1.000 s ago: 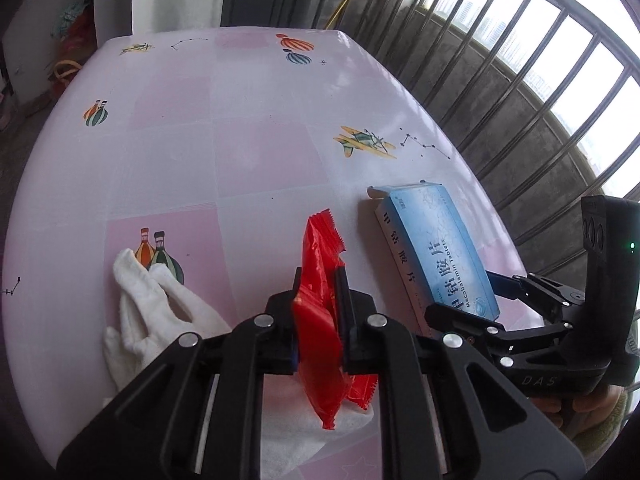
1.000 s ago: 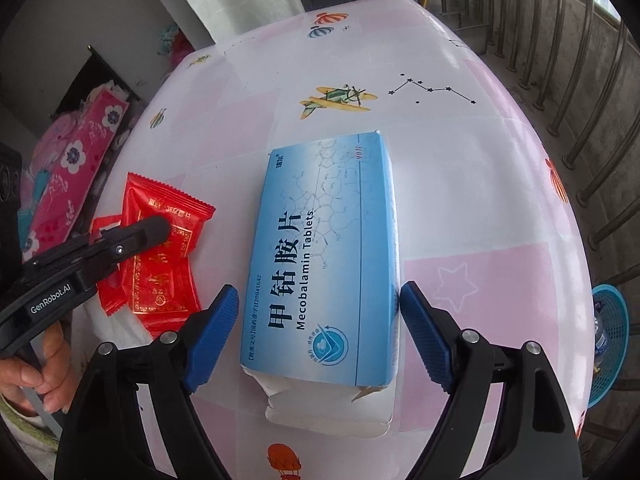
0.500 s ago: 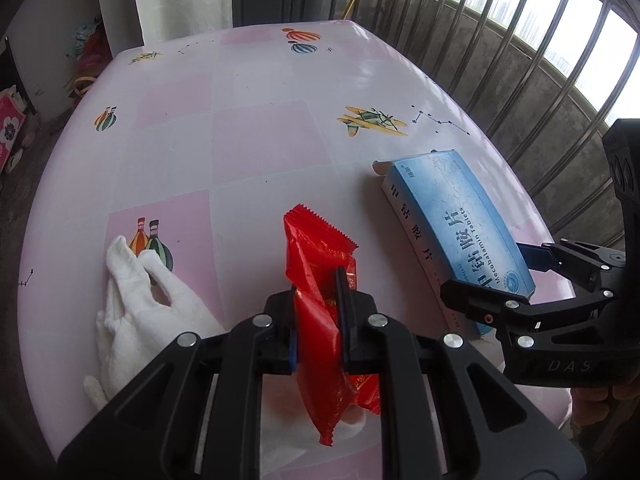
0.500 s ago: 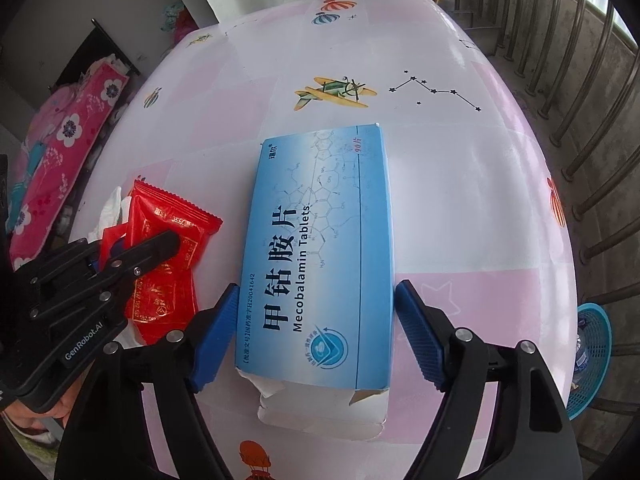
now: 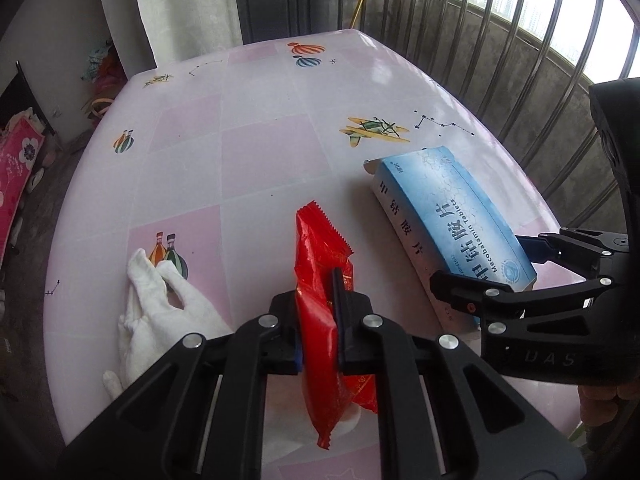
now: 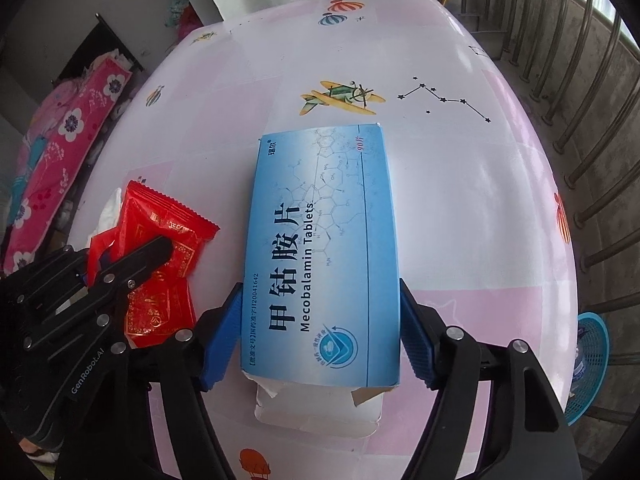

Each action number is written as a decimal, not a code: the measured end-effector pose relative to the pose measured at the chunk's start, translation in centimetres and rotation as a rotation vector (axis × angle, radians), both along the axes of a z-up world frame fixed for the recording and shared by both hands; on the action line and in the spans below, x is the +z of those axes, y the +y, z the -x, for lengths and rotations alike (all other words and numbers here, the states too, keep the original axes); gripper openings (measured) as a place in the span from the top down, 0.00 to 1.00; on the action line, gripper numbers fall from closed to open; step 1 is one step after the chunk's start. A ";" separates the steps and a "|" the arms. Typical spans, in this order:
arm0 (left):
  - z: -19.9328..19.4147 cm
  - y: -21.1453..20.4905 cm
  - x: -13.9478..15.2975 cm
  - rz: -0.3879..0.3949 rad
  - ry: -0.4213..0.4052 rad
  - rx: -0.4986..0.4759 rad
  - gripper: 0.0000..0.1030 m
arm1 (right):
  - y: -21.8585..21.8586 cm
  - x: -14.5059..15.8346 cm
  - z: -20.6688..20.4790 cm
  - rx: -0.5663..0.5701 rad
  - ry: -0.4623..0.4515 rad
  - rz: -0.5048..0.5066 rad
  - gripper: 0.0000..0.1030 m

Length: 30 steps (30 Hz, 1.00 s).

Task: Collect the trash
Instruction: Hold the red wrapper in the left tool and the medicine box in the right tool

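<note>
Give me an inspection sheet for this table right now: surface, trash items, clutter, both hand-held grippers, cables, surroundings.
Surface: round table under a pink-and-white cloth printed with balloons and planes.
Job's things: red snack wrapper pinched upright; more red wrappers under it; blue tablet box lying flat, near flap torn open.
Clutter: white glove lying by the wrapper.
Grippers: left hand-held gripper shut on the red snack wrapper; right hand-held gripper has just been closing, blue pads at the tablet box's long sides; contact cannot be told.
Cables: nothing seen.
Surroundings: metal railing, white curtain, teal basket on the floor.
</note>
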<state>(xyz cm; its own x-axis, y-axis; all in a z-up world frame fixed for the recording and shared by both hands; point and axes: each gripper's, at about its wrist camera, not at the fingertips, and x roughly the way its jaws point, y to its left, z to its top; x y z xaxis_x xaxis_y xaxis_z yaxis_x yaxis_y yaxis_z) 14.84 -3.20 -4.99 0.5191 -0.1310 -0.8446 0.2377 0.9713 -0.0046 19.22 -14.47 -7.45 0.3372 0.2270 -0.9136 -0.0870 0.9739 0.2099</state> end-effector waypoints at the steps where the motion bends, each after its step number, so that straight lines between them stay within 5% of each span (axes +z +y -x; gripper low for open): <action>1: 0.1 -0.1 0.2 -0.006 -0.007 0.000 0.91 | -0.4 0.1 0.1 -0.008 0.002 -0.016 0.34; 15: 0.9 -1.8 2.3 -0.069 -0.080 -0.029 0.92 | -4.3 1.4 1.8 -0.099 -0.025 -0.136 0.35; 30: 1.2 -3.5 2.1 -0.086 -0.081 -0.064 0.92 | -5.1 1.0 2.1 -0.129 -0.021 -0.137 0.35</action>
<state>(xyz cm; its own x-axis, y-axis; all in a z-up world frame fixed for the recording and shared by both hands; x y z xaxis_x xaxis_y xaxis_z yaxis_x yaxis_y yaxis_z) 13.66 -6.65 -2.87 0.5788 -0.0954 -0.8099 0.2956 0.9501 0.0993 17.09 -19.58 -6.44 0.3903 0.3028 -0.8695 0.0311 0.9395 0.3412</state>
